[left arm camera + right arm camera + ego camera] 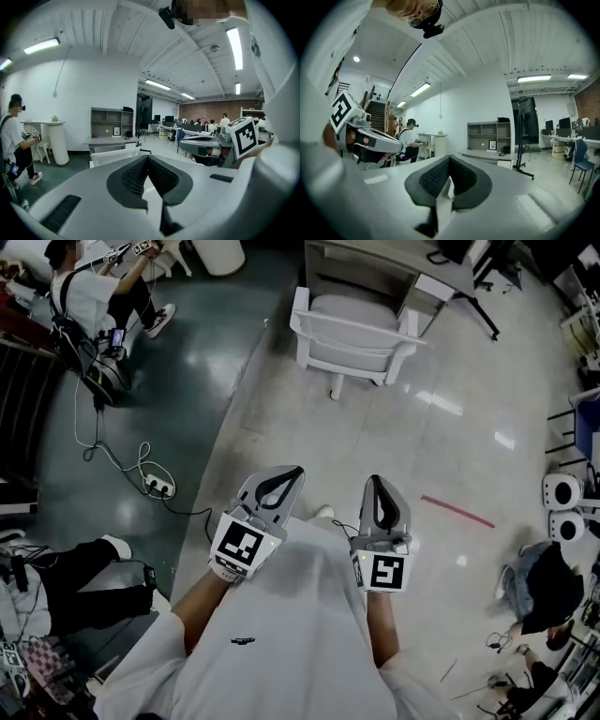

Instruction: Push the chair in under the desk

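A white chair (pixel 352 334) stands on the pale floor a little out from a grey desk (pixel 375 263) at the top of the head view. Both grippers are held close to my chest, well short of the chair and touching nothing. My left gripper (pixel 296 472) is shut and empty, pointing toward the chair. My right gripper (pixel 374 481) is shut and empty beside it. In the left gripper view the chair's back (pixel 115 156) shows just over the closed jaw tips (pixel 147 157), with the desk (pixel 110 140) behind. The right gripper view has the desk (pixel 485 154) beyond its closed tips (pixel 449 158).
A person (pixel 94 296) sits at the far left, holding grippers too. A power strip (pixel 157 486) with trailing cable lies on the dark floor to my left. A red tape line (pixel 457 512) marks the floor to the right, near a crouching person (pixel 544 587).
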Demonstrator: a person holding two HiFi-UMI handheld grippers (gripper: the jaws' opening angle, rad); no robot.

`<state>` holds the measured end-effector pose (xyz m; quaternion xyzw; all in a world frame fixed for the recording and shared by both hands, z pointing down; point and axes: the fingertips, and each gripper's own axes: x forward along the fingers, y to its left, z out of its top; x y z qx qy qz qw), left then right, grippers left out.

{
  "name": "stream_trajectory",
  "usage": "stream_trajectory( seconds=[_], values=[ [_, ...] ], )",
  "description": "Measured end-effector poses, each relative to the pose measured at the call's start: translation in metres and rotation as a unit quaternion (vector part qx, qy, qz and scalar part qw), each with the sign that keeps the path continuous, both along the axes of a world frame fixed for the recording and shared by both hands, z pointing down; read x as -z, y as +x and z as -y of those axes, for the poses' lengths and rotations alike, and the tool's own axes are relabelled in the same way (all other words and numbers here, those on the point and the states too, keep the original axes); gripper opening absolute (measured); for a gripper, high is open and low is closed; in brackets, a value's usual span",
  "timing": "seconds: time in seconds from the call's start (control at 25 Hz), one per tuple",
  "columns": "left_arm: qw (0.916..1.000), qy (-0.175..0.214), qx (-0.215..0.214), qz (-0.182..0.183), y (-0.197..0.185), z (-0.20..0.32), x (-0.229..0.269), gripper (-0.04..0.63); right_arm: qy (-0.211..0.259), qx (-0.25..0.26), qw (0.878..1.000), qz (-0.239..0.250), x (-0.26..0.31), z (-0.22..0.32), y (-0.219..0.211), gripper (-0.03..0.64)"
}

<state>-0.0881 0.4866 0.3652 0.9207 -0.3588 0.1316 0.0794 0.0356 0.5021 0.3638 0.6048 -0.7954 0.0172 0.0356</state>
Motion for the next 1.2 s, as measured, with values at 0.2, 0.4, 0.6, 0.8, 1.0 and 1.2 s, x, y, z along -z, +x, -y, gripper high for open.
stream_trajectory(
  seconds=[0.2,0.4,0.6,0.8,1.0,1.2],
  values=[
    [0.9999,-0.001,0.017,0.0,0.016,0.003,-0.001,0.008,0.007,0.0,1.0,0.005,0.0,0.006,0.024,0.012],
    [0.9999,0.003,0.009,-0.005,0.04,0.021,0.004,0.008,0.012,-0.001,1.0,0.024,0.011,0.023,0.044,0.012],
    [0.9997,0.013,0.01,-0.019,0.054,0.068,0.004,0.008,0.02,-0.005,1.0,0.015,0.013,0.065,0.056,0.012],
    [0.9994,0.006,0.0,-0.034,0.066,0.138,-0.011,0.008,0.011,-0.008,1.0,0.021,0.002,0.133,0.062,0.012],
    [0.9992,0.004,-0.019,-0.035,0.078,0.239,-0.011,0.008,0.004,-0.02,1.0,0.016,0.005,0.231,0.071,0.012],
    [0.9984,-0.001,-0.041,-0.039,0.078,0.347,0.009,0.008,-0.004,-0.041,0.999,0.018,0.023,0.333,0.075,0.012]
  ],
)
